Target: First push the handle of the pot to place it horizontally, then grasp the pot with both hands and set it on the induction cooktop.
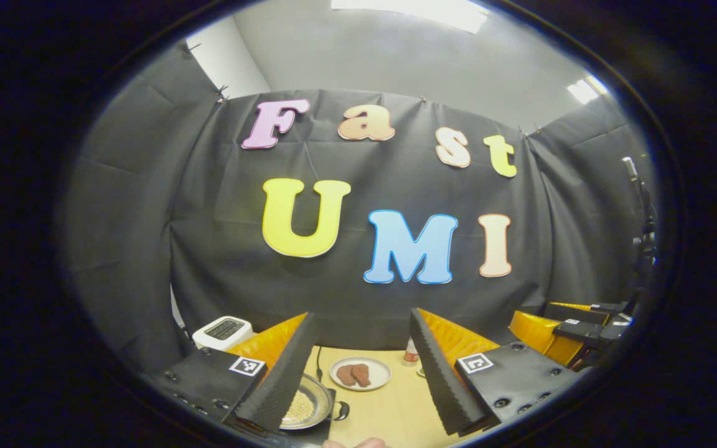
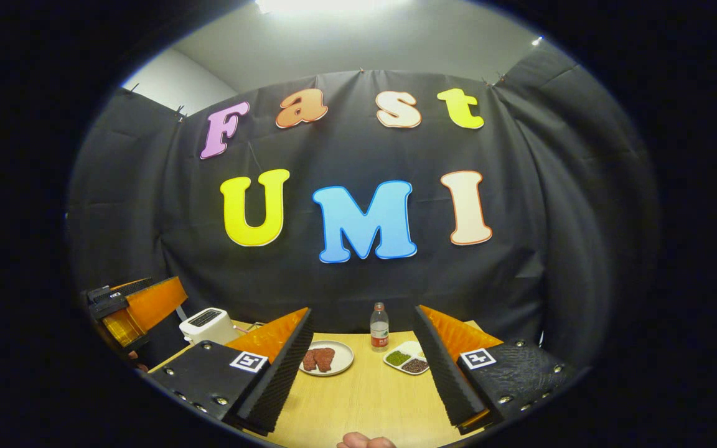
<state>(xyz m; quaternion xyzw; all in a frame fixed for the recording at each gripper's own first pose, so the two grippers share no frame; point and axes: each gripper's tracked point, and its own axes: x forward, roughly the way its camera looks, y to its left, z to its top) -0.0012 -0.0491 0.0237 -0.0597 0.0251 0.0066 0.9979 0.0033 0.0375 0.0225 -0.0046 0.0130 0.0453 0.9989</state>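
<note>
One pot [image 1: 305, 407] of pale grains, one toaster [image 2: 208, 324], one plate [image 2: 327, 358] with two meat pieces, one bottle [image 2: 379, 328], one two-part dish [image 2: 407, 358], two tongs.

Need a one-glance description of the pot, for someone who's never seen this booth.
Start at the wooden table below the black cloth wall. In the left gripper view, the pot sits near the left gripper's left finger, in front of the white toaster. Unlike the white plate of brown pieces nearby, it is metal, holding pale grains.
</note>
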